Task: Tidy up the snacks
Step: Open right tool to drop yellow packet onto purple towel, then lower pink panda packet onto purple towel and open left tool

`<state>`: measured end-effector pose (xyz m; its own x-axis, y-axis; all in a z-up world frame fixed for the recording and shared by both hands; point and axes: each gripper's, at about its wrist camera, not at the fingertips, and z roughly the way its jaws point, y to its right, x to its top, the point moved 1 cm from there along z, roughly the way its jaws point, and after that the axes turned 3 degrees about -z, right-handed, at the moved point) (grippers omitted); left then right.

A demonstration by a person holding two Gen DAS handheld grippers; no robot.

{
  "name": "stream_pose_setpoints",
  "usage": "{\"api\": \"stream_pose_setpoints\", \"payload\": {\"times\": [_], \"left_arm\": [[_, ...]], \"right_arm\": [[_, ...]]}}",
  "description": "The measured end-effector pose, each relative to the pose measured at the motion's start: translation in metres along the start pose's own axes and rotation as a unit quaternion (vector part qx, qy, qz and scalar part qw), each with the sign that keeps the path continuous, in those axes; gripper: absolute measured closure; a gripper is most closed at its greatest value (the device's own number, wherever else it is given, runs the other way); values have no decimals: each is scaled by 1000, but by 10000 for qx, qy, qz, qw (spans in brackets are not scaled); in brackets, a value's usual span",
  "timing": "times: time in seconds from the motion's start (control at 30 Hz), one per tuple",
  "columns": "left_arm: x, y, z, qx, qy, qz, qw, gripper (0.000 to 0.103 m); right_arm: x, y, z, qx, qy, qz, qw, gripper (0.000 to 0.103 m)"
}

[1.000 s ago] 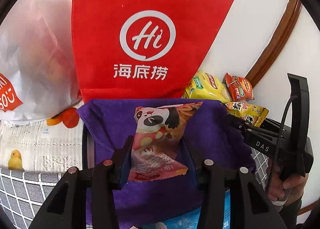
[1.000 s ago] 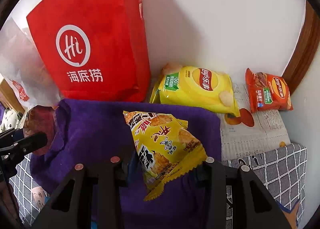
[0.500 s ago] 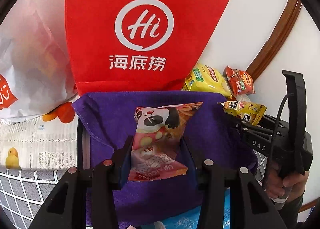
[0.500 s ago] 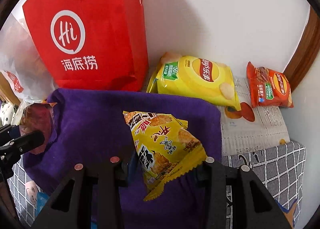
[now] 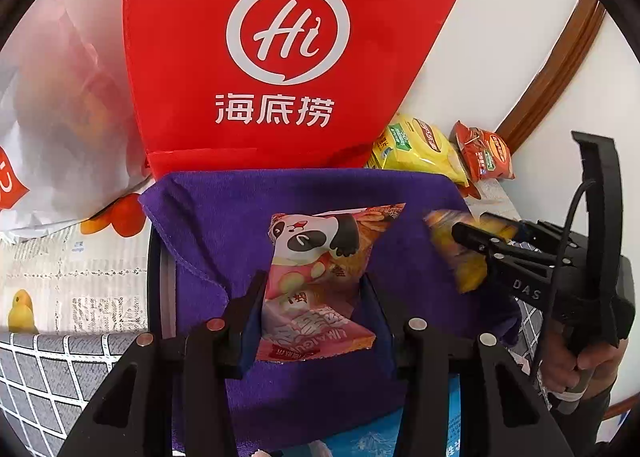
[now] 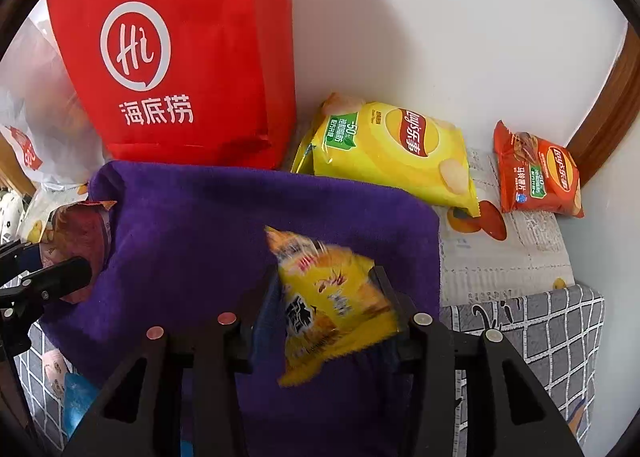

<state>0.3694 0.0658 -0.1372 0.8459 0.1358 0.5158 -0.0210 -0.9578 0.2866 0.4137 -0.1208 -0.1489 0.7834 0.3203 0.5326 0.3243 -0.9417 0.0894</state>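
Note:
My left gripper (image 5: 314,281) is shut on a pink snack packet with a panda print (image 5: 320,253), held over a purple towel (image 5: 224,225). The right gripper (image 6: 325,273) hangs over the same towel (image 6: 192,233); its jaws are opening, and the yellow snack packet (image 6: 332,297) between them is blurred and tilting loose. In the left wrist view that packet (image 5: 460,257) shows as a yellow blur at the right gripper's fingers (image 5: 476,235), and a person's hand (image 5: 568,373) holds its grip. The pink packet (image 6: 76,225) appears at the right view's left edge.
A tall red bag with a white logo (image 6: 180,57) stands against the wall behind the towel. A yellow chips bag (image 6: 392,149) and a small orange chips bag (image 6: 536,173) lie to its right. A white plastic bag (image 5: 60,117) sits left. A grey checked cloth (image 6: 552,329) covers the near surface.
The yellow packet has turned and slipped between the right fingers and is now blurred. The pink packet stays gripped in the left fingers. Both views have crept slightly closer to the towel.

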Motion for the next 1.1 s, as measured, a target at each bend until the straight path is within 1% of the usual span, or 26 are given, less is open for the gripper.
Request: {"api": "stream_pose_setpoints", "payload": {"times": [0.07,0.13,0.17,0.23,0.4,1.1], "left_arm": [[0,0,1,-3,-7,6,10000,59],[0,1,2,-20,-30,12,10000,59],[-1,1,3,-27,-47,14,10000,59],[-1,2,5,-31,-75,22,10000,59],[-3,3,6,-23,-115,73,9999,59],[-3,5,6,-36,-101,140,9998,59]], "right_arm": [[1,1,-7,-22,114,6,9999,56],[2,3,-15,-7,283,37,9996,47],[3,4,-19,3,345,51,9994,46],[4,5,-25,8,449,61,9990,46],[5,3,-31,32,525,63,9986,46],[4,-4,-33,114,495,13,9987,46]]}}
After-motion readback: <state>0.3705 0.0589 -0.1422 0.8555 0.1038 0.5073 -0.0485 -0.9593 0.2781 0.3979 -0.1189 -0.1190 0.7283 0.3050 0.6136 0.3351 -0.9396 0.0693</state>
